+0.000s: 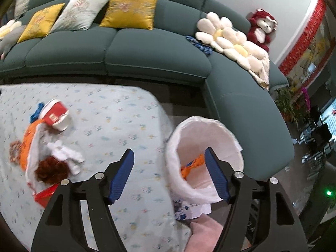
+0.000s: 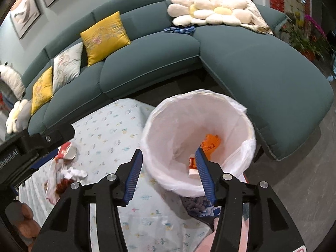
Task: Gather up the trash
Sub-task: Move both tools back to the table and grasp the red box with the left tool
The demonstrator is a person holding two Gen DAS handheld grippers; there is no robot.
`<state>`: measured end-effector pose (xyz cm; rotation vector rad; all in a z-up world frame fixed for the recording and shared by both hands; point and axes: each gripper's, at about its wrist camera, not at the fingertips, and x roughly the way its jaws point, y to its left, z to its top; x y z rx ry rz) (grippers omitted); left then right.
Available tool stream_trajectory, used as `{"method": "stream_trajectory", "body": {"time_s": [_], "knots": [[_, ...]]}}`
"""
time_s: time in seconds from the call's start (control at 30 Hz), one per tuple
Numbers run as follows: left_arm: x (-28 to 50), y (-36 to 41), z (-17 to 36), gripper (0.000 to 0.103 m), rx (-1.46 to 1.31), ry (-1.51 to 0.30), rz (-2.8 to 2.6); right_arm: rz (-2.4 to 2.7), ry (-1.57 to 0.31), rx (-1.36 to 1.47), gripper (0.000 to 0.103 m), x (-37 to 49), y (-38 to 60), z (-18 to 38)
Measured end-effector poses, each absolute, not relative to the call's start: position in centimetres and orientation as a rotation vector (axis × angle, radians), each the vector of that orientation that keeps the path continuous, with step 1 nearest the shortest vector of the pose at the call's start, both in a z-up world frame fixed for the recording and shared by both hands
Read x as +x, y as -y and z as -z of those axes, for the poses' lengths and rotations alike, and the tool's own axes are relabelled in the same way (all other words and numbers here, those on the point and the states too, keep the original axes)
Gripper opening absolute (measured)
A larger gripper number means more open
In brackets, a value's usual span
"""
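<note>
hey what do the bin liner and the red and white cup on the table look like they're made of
Bin liner: thin white plastic film, translucent and crinkled, folded over the rim. Red and white cup: probably coated paper, matte printed wall, lying tipped on its side; blur leaves this uncertain.

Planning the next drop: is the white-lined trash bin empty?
Not empty. The white-lined trash bin already holds an orange wrapper and a small red-and-white carton.
</note>
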<state>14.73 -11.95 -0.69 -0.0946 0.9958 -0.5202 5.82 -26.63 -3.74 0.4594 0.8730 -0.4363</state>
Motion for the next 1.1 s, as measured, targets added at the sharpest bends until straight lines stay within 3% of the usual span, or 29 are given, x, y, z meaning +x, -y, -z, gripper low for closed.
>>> {"method": "stream_trajectory", "body": {"time_s": [0.07, 0.4, 0.7, 1.1], "knots": [[14.7, 10.4, 0.9, 0.076, -0.107, -0.997, 0.486, 0.422, -0.876, 0.448, 0.056, 6.1, 25.4, 3.6], [14.5, 0.9, 3.4, 0.087, -0.165, -1.029, 0.291, 0.318, -0.923, 0.360, 0.059, 7.3, 18.2, 3.9], [13.7, -6.4, 7.3, 0.088, -0.230, -1.098, 0.145, 0.253, -0.960, 0.331, 0.062, 8.3, 13.9, 5.1], [14.0, -8.1, 12.4, 0.088, -0.221, -1.183, 0.097, 0.202, -1.033, 0.306, 0.062, 10.7, 10.6, 8.3]]}}
